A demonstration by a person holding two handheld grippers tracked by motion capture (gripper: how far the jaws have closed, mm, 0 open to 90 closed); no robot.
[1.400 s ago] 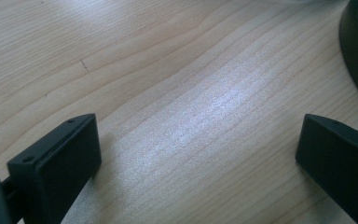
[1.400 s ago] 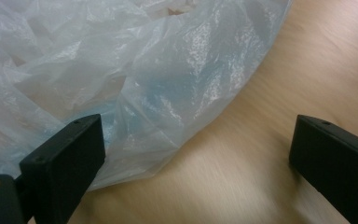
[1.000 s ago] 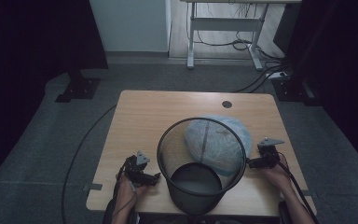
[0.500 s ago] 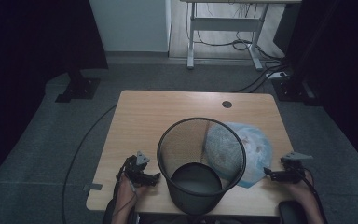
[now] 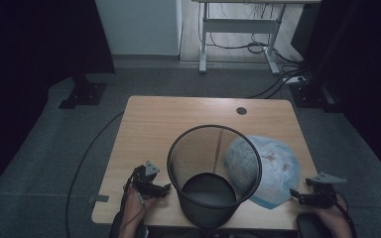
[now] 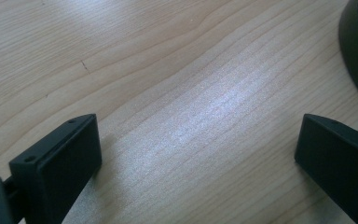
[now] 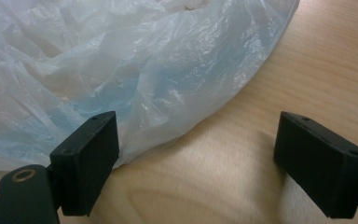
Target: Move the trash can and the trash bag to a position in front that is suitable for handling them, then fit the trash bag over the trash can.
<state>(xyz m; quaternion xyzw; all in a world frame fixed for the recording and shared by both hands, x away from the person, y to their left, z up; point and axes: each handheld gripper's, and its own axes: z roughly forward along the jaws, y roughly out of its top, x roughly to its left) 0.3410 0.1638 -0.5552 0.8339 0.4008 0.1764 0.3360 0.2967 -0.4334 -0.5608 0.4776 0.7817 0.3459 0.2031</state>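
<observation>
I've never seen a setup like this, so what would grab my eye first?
A tall black wire-mesh wastebasket stands at the near middle of the light wooden table. A crumpled pale blue plastic bag lies beside it on the right, with an open hand-held gripper at its edge.

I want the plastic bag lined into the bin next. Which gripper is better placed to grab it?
The right gripper: it sits open at the edge of the plastic bag, jaws facing it. The left gripper is across the mesh bin, over bare table.

Matt wood table (image 5: 168, 119); black mesh bin (image 5: 213, 173) (metal?); glossy, crinkly plastic bag (image 7: 121, 60).
</observation>
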